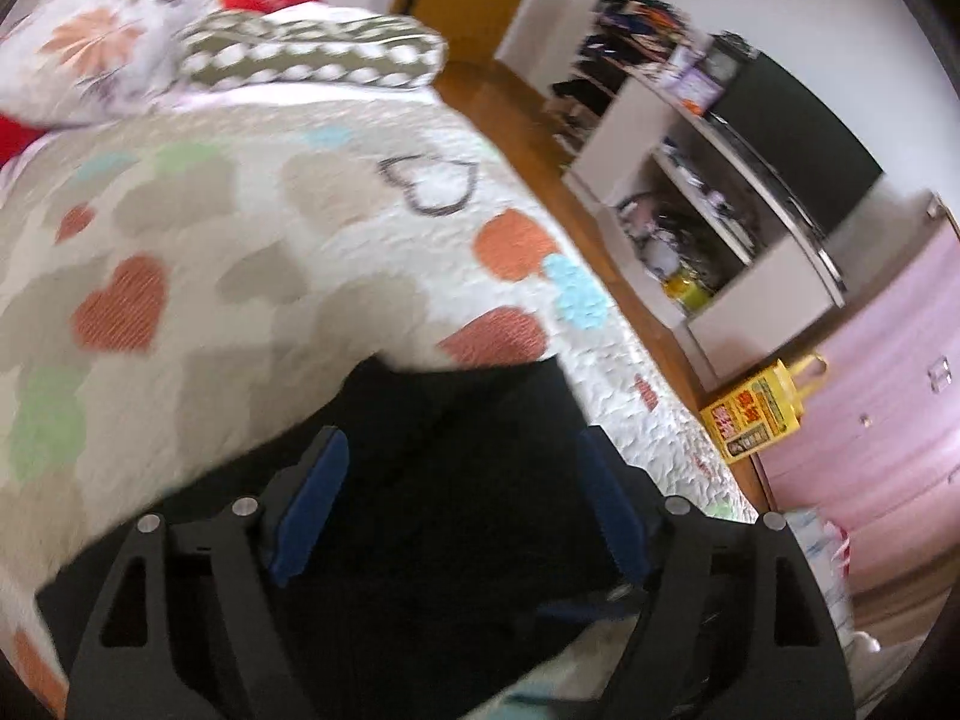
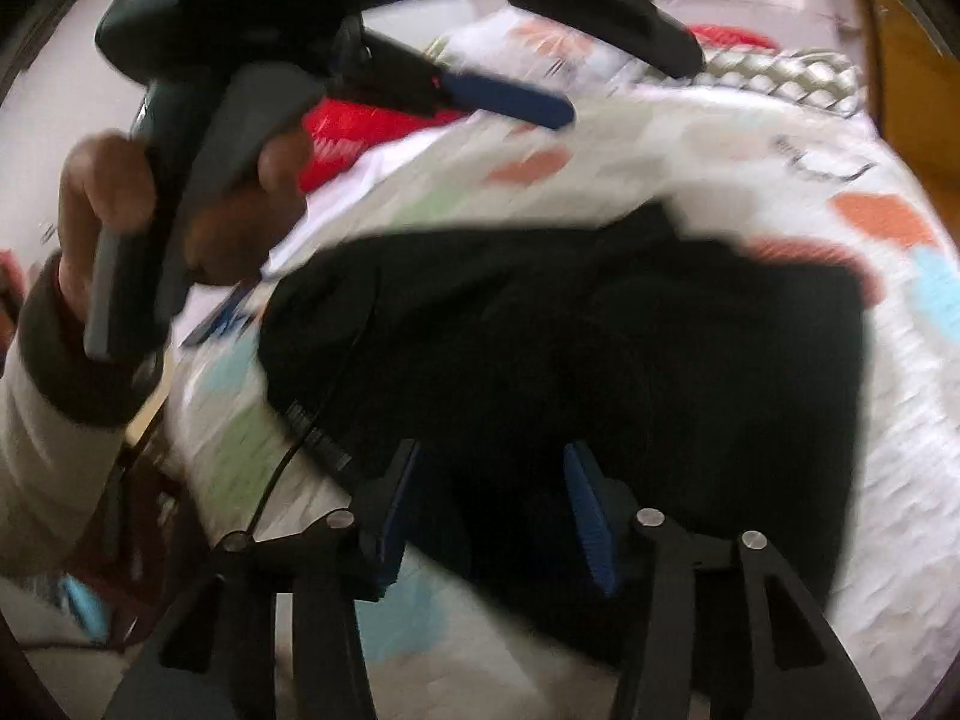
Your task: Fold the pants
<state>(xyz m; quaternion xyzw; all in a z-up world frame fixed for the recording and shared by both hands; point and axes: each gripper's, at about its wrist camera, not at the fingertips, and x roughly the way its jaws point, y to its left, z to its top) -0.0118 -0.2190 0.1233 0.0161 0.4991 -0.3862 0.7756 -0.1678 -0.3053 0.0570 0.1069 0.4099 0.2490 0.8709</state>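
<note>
Blue pads of the right gripper (image 2: 492,504) stand apart above the black pants (image 2: 600,348), gripping nothing. Those pants lie bunched on the heart-print quilt (image 1: 240,252), near its edge. Left gripper (image 1: 462,504) is spread wide too, with dark cloth between and under its fingers but not pinched. I judge the fabric soft, light and limp: it will sag and slide on itself, so take it at a hem or the waistband, one gripper per corner, and pinch through both layers
</note>
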